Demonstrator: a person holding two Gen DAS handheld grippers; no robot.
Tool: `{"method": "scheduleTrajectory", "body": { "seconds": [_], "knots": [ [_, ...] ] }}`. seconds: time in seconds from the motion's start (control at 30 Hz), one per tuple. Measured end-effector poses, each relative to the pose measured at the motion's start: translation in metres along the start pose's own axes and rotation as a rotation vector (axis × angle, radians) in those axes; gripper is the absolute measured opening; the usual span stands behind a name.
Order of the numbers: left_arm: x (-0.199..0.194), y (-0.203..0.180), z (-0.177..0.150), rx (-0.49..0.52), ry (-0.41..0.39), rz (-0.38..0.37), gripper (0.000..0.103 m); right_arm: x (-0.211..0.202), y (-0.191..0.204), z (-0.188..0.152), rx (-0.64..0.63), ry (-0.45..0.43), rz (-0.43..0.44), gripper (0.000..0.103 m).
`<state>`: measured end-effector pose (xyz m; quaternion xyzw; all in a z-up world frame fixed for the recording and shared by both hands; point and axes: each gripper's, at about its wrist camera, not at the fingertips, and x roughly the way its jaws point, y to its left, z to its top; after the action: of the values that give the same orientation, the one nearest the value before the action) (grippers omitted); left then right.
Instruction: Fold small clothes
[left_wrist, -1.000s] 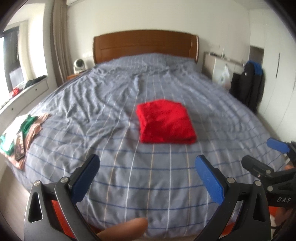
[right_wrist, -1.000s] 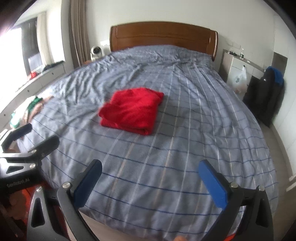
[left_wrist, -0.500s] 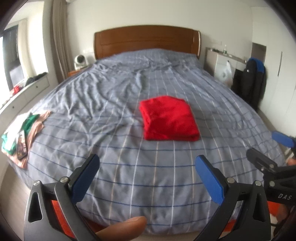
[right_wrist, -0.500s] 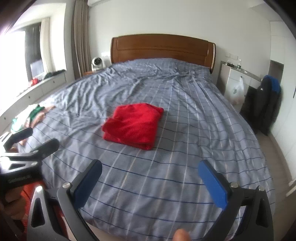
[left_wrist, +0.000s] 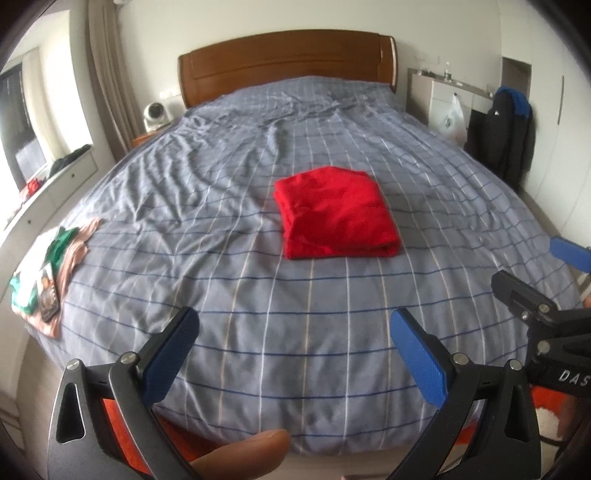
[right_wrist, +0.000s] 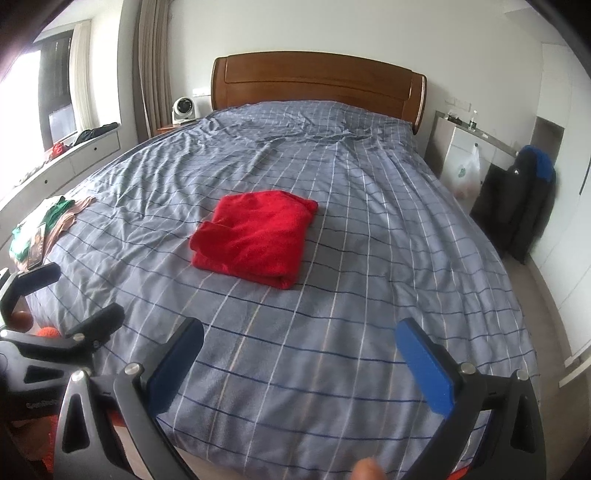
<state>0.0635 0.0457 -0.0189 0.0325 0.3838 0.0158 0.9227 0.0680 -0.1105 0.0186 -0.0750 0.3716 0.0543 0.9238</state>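
A folded red garment (left_wrist: 338, 212) lies in the middle of the bed (left_wrist: 258, 314); it also shows in the right wrist view (right_wrist: 255, 238). My left gripper (left_wrist: 295, 325) is open and empty, held back over the foot of the bed, well short of the garment. My right gripper (right_wrist: 301, 332) is open and empty too, also near the foot of the bed. Each gripper shows at the edge of the other's view.
A small pile of clothes (left_wrist: 48, 266) with a phone on it lies at the bed's left edge. A wooden headboard (left_wrist: 288, 62) stands at the far end. A dark jacket (left_wrist: 511, 136) hangs at the right, by white cabinets. A window ledge (right_wrist: 66, 162) runs along the left.
Both grippers have pulled back and up from the bed, so the red garment looks farther away. Both stay open and empty.
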Motion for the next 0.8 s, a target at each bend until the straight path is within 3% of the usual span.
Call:
{"method": "scheduleTrajectory", "body": {
  "seconds": [0.8],
  "knots": [
    [-0.001, 0.024, 0.003, -0.082, -0.004, 0.022, 0.103, 0.002, 0.008, 0.000, -0.018, 0.026, 0.012, 0.102]
  ]
}}
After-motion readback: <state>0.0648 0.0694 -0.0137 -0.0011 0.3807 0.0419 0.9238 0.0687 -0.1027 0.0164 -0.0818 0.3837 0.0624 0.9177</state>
